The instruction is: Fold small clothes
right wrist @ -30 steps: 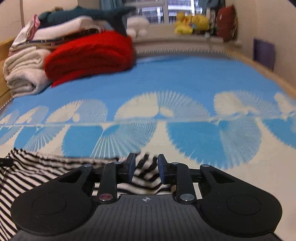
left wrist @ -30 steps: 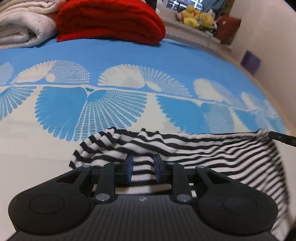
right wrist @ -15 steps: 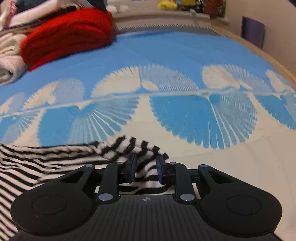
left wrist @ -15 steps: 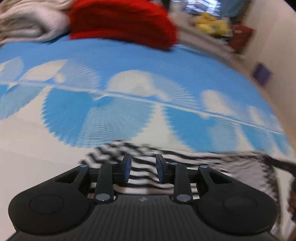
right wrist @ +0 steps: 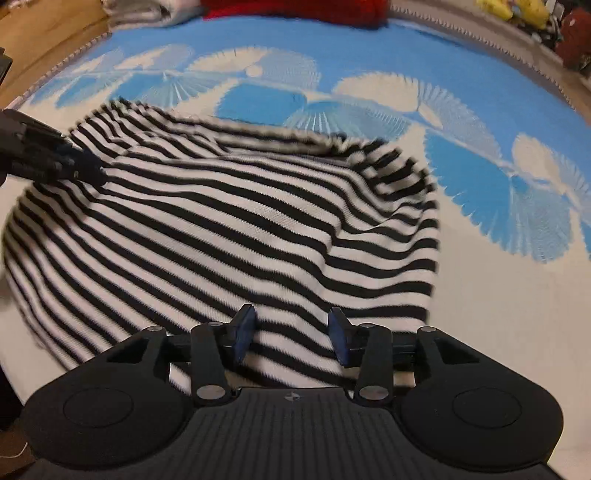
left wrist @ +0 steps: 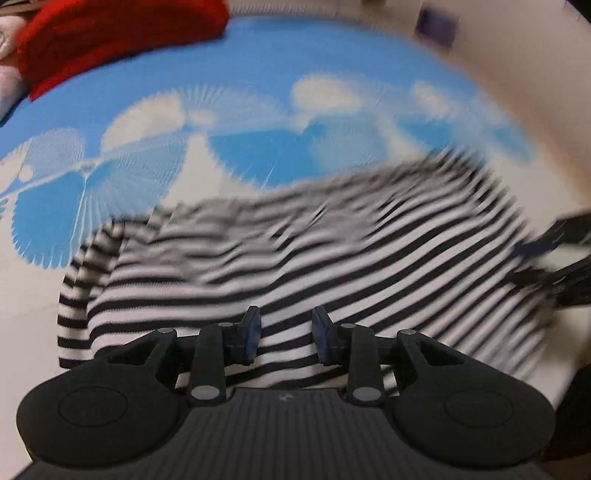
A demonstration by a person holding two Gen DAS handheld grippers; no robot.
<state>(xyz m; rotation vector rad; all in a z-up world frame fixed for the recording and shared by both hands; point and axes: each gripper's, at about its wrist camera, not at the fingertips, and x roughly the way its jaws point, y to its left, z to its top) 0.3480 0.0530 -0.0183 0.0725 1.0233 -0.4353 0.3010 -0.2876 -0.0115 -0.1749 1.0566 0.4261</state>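
A black-and-white striped garment (left wrist: 314, 251) lies spread on the blue-and-white patterned bedspread (left wrist: 258, 92); it also fills the middle of the right wrist view (right wrist: 229, 229). My left gripper (left wrist: 286, 334) is open just above the garment's near edge, with nothing between its pads. My right gripper (right wrist: 291, 332) is open too, wider, over the garment's near edge. In the left wrist view the right gripper (left wrist: 554, 240) shows blurred at the garment's right side. In the right wrist view the left gripper (right wrist: 48, 158) shows at the garment's left side.
A folded red knit (left wrist: 110, 37) lies at the back of the bed, and also at the top of the right wrist view (right wrist: 295, 9). Pale folded blankets (right wrist: 147, 11) lie beside it. Stuffed toys (right wrist: 517, 11) sit at the far right. A wooden floor (right wrist: 44, 44) shows left.
Both grippers, earlier nearly closed on the garment's edge, have opened and let it go. The garment now lies spread wider on the bed. Both cameras have moved; the left view is blurred.
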